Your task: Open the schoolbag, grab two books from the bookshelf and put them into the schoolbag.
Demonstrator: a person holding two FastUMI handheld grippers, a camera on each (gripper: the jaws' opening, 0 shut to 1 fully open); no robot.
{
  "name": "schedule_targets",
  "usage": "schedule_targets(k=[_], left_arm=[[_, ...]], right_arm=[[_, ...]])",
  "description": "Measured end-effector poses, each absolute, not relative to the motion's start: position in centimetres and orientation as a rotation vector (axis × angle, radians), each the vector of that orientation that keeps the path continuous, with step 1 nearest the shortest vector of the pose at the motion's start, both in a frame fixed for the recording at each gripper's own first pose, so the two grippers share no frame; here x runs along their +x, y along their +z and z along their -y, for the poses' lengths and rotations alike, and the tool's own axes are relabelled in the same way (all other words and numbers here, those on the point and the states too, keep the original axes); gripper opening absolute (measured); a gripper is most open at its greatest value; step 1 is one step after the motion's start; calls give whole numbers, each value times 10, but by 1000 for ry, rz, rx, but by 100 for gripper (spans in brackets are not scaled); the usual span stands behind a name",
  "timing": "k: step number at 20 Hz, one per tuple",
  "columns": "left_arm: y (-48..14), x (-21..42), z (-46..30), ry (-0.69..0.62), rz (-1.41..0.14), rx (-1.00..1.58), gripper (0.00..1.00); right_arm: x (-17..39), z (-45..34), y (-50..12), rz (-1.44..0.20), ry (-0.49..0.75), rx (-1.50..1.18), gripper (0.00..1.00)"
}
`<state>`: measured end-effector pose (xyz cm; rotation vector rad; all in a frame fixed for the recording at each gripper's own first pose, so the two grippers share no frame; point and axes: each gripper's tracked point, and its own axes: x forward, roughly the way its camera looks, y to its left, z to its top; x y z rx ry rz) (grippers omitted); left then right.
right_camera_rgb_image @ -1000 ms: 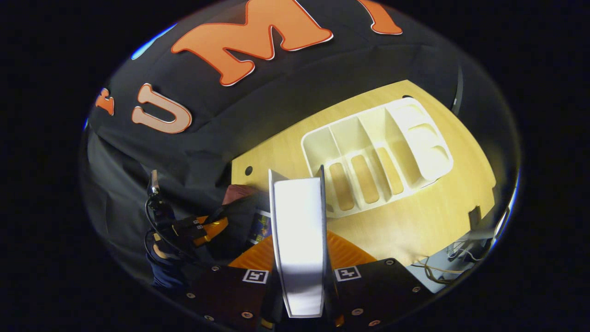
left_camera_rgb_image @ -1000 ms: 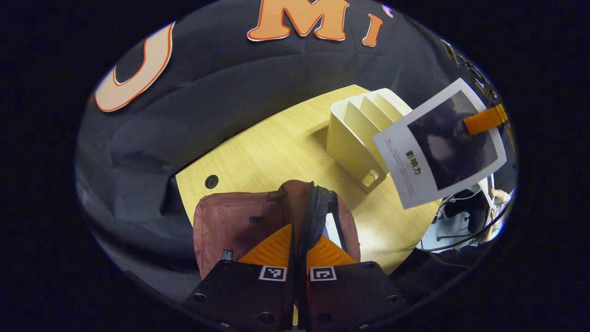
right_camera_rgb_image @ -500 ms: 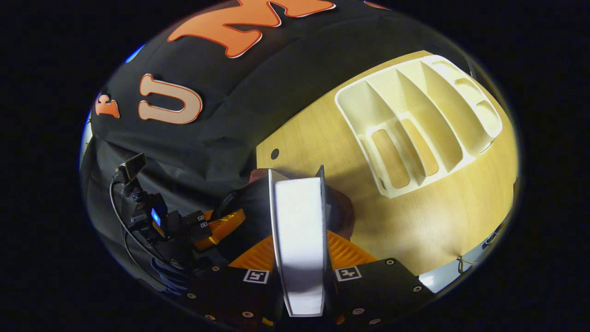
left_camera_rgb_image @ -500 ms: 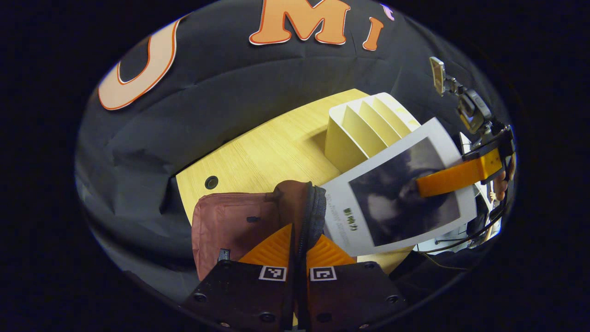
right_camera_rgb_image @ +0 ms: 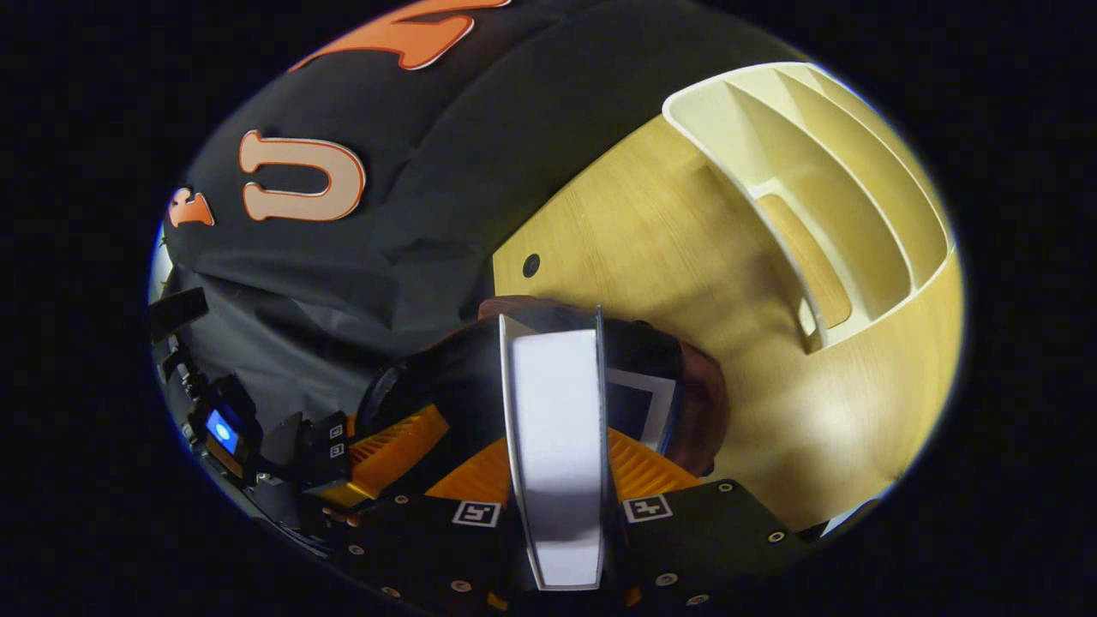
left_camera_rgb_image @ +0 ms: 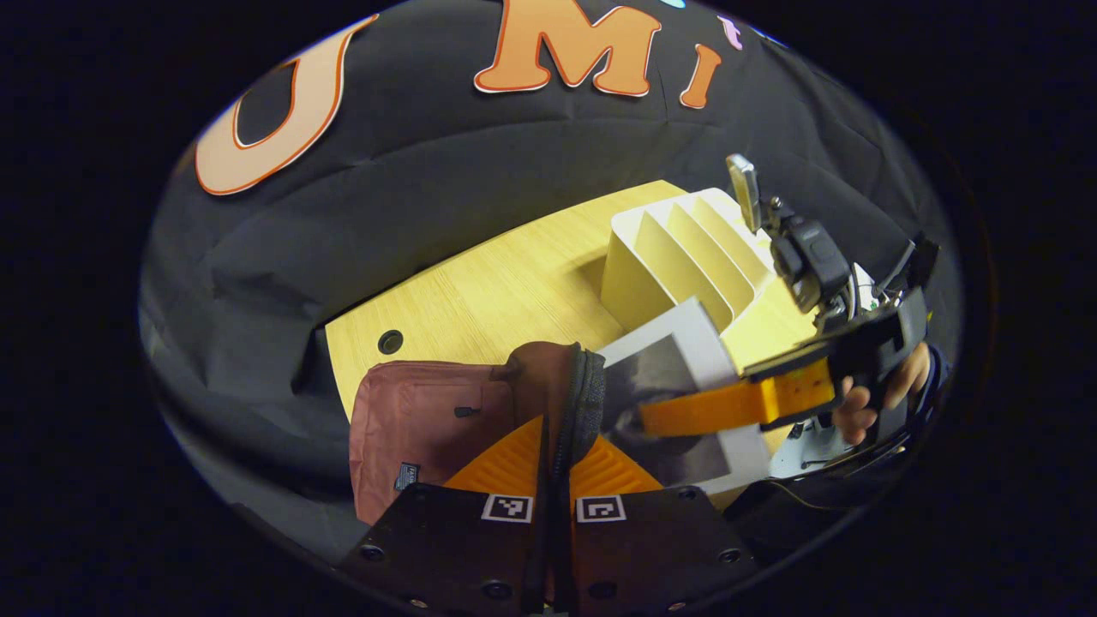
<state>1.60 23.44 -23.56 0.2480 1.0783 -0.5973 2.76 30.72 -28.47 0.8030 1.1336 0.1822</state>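
- Left claw point(left_camera_rgb_image: 553, 454): both fingers pressed together on the zippered rim of the schoolbag point(left_camera_rgb_image: 428, 428), pinching it and holding the mouth open; seen along its own fingers in the left gripper view, and from the side at lower left in the right gripper view point(right_camera_rgb_image: 386, 437).
- Right claw point(right_camera_rgb_image: 557, 463): clamped on a book point(right_camera_rgb_image: 555, 446), one finger on each cover, with the pale page edge facing the camera between them. In the left gripper view the same claw point(left_camera_rgb_image: 651, 420) reaches in from the right, held by a hand point(left_camera_rgb_image: 874, 394), one finger lying across the book's dark cover.
- Book point(left_camera_rgb_image: 677, 403): tilted, its lower end at the bag's open mouth, just beside the zipper; how far it has entered cannot be told.
- Schoolbag: reddish-brown with a dark zipper, lying on the near-left part of the wooden surface point(left_camera_rgb_image: 497, 291); the right gripper view shows its dark opening point(right_camera_rgb_image: 634, 377) with another book's cover inside.
- Bookshelf point(left_camera_rgb_image: 677, 248): a cream divided rack, standing on the surface beyond the bag, apart from it; its visible slots point(right_camera_rgb_image: 823, 188) hold no books.
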Motion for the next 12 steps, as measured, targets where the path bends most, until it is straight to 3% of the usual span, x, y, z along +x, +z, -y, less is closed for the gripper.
schedule_targets(k=[6,7,8,10,11,12], left_arm=[[-232,15,-221,-601,-1063,232,5],[-234,13,-217,-608,-1068,221,5],[-234,11,-215,-613,-1071,210,5],[-237,3,-207,-636,-1093,206,5],[-236,2,-205,-634,-1095,225,5],[-236,3,-203,-641,-1091,240,5]], right_arm=[[39,-339,-321,-1079,185,956,37],[41,-345,-327,-1068,182,980,27],[40,-347,-339,-1073,170,967,37],[43,-359,-350,-1052,187,970,38],[46,-363,-354,-1035,193,960,50],[50,-366,-359,-1015,196,945,39]])
